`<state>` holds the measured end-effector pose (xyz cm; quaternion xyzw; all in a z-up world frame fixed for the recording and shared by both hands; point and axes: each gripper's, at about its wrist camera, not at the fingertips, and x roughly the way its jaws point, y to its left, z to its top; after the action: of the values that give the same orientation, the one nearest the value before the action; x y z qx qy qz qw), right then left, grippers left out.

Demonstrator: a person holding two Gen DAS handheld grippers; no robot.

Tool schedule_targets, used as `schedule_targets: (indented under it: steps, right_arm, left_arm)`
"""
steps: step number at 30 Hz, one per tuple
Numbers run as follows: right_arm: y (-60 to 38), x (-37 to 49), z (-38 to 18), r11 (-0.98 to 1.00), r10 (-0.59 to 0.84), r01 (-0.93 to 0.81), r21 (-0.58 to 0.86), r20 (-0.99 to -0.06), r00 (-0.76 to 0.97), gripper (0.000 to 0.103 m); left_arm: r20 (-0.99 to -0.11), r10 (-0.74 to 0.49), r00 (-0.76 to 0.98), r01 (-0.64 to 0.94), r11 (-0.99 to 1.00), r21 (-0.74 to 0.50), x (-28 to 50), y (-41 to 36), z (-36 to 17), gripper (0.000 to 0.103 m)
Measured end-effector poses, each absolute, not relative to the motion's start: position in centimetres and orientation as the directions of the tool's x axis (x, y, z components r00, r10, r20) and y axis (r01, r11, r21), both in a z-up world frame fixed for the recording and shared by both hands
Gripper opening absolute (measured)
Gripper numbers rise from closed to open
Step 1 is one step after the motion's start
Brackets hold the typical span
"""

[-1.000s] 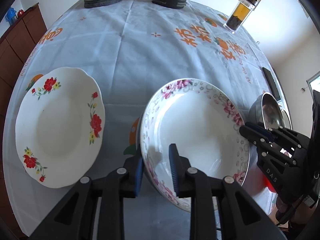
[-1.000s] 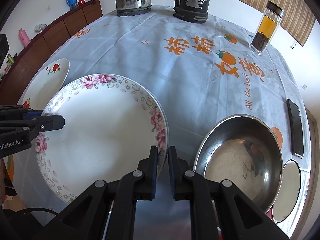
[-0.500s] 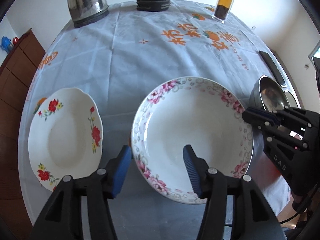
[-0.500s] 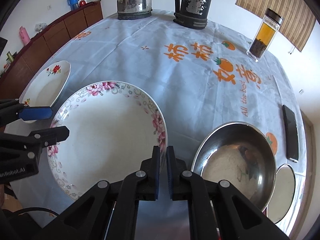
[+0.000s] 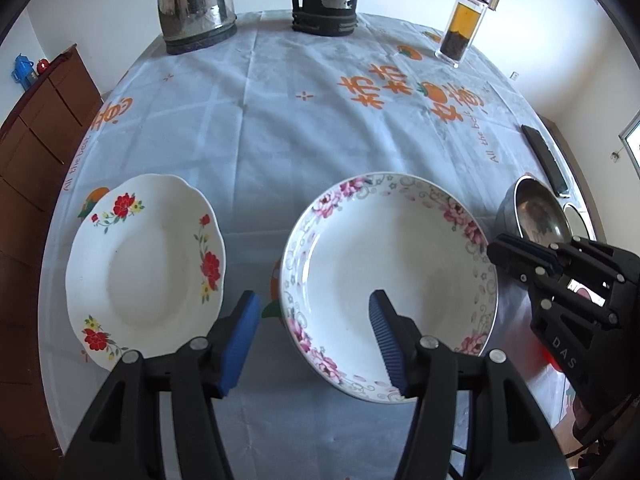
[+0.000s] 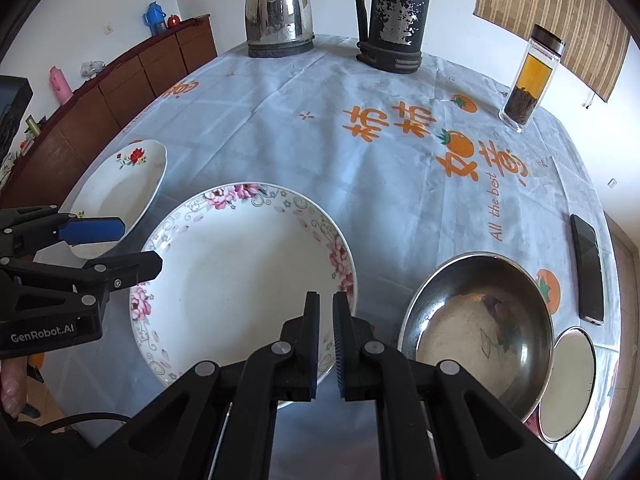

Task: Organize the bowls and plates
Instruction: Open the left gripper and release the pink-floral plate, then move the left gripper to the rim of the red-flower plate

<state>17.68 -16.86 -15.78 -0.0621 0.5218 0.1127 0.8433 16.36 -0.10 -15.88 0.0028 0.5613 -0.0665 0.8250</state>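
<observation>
Left gripper is spread, jaws have just been opening; the near-left rim of the pink plate sits in the gap but the pads aren't pressing it. One blue pad is outside the rim over the cloth, the other over the plate's well.

Right gripper is pressed nearly together, pinching the pink plate's near-right rim, a sliver of rim between the pads. In the left view it comes in from the right, fingertips at the plate's right edge.

Pink plate lies on the tablecloth, near edge of the table, centre.

Red-flower plate is to its left, apart, flat on the cloth, untouched.

Steel bowl is just right of the pink plate, close to the rim; can't tell if they touch. A small round dish is tucked against the bowl's right side at the table edge.

Far side: kettle, black flask, tea bottle. Phone lies at the right edge, beyond the bowl.

A hand shows under the left gripper body.
</observation>
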Motion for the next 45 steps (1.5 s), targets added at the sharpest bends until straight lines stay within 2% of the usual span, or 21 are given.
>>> schedule_targets:
  steps: [10, 12, 14, 16, 29, 45]
  right_arm:
    - [-16.0, 16.6, -15.4, 0.962, 0.133, -0.273, 0.01, -0.891, 0.433, 0.012]
    - [-15.9, 16.4, -15.2, 0.961, 0.135, -0.276, 0.008, -0.888, 0.441, 0.019]
    - [-15.8, 16.2, -14.9, 0.961, 0.139, -0.277, 0.009, -0.88, 0.454, 0.045]
    - [-15.7, 16.0, -14.5, 0.96, 0.15, -0.279, 0.015, -0.87, 0.47, 0.054]
    - [-13.9, 15.8, -14.4, 0.949, 0.171, -0.316, 0.015, -0.865, 0.472, 0.055]
    - [-11.4, 16.6, -14.9, 0.937, 0.189, -0.349, 0.022, -0.872, 0.451, 0.055]
  left_arm:
    - [-0.923, -0.102, 0.371, 0.096, 0.993, -0.071, 15.4, 0.5, -15.4, 0.061]
    - [-0.922, -0.103, 0.373, 0.093, 0.993, -0.073, 15.2, 0.7, -15.3, 0.061]
    - [-0.922, -0.097, 0.374, 0.088, 0.994, -0.069, 15.0, 0.8, -15.2, 0.064]
    - [-0.921, -0.091, 0.38, 0.08, 0.995, -0.066, 14.9, 0.9, -15.1, 0.067]
    - [-0.915, -0.055, 0.399, 0.033, 0.998, -0.045, 14.3, 2.8, -14.9, 0.075]
    - [-0.915, -0.039, 0.401, -0.025, 0.998, -0.054, 14.1, 5.9, -15.2, 0.076]
